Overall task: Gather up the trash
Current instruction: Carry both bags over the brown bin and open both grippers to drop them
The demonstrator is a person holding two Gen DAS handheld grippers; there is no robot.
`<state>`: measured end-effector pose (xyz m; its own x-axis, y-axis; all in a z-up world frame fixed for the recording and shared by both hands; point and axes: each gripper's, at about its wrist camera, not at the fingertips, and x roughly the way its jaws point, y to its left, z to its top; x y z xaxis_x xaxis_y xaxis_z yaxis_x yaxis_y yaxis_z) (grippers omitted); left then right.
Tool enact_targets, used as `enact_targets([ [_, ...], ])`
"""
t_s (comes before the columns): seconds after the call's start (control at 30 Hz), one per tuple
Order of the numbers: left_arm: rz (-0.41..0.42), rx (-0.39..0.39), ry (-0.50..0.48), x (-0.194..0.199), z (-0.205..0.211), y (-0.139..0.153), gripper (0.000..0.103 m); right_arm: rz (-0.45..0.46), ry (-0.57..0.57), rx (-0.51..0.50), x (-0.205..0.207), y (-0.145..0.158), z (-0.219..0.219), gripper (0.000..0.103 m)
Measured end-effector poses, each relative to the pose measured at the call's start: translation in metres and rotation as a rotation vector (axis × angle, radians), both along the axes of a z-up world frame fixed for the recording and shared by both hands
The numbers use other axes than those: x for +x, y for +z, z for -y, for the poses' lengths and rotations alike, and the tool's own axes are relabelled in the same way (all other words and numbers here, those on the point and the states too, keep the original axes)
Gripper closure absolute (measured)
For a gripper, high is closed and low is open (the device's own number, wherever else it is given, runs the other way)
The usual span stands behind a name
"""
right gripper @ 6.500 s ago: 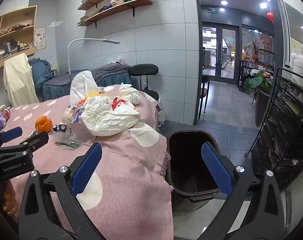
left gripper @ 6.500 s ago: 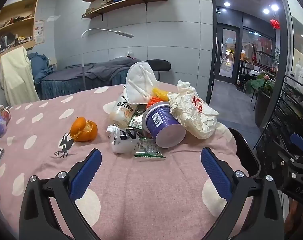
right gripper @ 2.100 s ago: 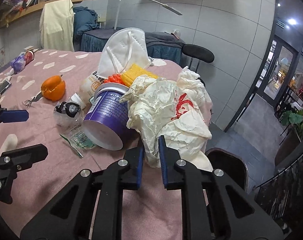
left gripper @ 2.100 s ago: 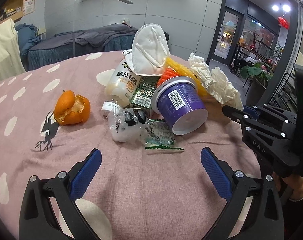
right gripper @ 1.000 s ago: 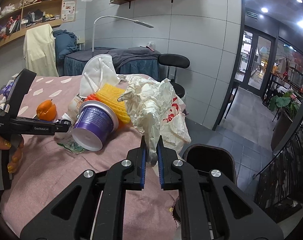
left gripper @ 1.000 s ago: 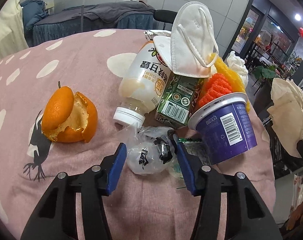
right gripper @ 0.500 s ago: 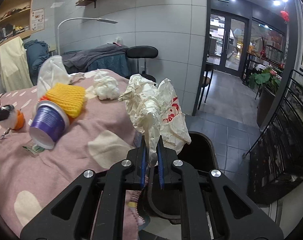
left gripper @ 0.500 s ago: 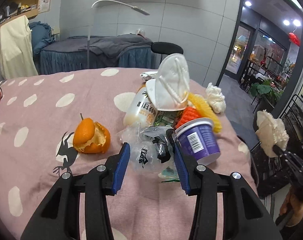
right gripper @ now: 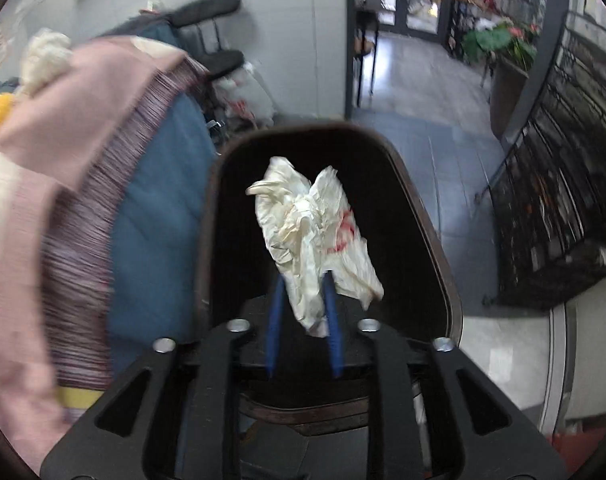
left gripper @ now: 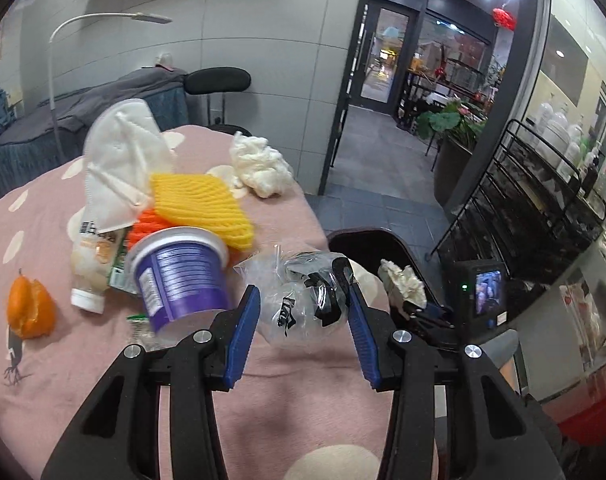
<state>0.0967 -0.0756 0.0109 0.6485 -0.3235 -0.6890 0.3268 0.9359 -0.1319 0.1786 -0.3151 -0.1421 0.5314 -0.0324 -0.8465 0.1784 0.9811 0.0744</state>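
Now pinching, with the left gripper, a clear plastic bag of black scraps: blue pads pressed against both of its sides, bag lifted off the pink tablecloth.

Beside it on the cloth, at nine o'clock, a purple tub tipped on its side, mouth toward the camera. Lying over the tub's far edge, at eleven o'clock, a yellow foam net, with an orange one tucked beneath. Further round at ten o'clock, a white face mask draped over a pale bottle with its cap toward the near side. Well apart at nine o'clock, out by the edge of the view, an orange peel. Up at twelve o'clock near the far table edge, a wad of white tissue.

Off the table at two o'clock, on the floor, the dark trash bin.

Over on the right gripper, fingers close together with a narrow gap, the tail of a crumpled cream bag with red print between them; hard to tell through the blur whether both pads press it. Pointed down into the open mouth of the bin, the cream bag hanging within its rim. At nine o'clock there, the fringed hem of the tablecloth.
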Motion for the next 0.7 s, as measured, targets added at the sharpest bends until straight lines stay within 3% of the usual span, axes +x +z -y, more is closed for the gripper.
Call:
enact_targets([
  [0.03, 0.0, 0.013, -0.014, 0.0, 0.008, -0.002, 0.059, -0.009, -0.017, -0.002, 0.0, -0.006, 0.003, 0.043],
  [0.1, -0.002, 0.033, -0.042, 0.002, 0.023, -0.006, 0.059, -0.01, -0.047, -0.003, -0.003, -0.012, 0.007, 0.033],
  [0.5, -0.039, 0.115, -0.159, 0.015, 0.087, -0.027, 0.059, 0.036, -0.151, 0.053, -0.048, 0.001, 0.039, 0.027],
  [0.7, -0.101, 0.165, -0.22, 0.031, 0.127, -0.047, 0.059, 0.08, -0.209, 0.042, -0.074, 0.018, 0.054, 0.026],
])
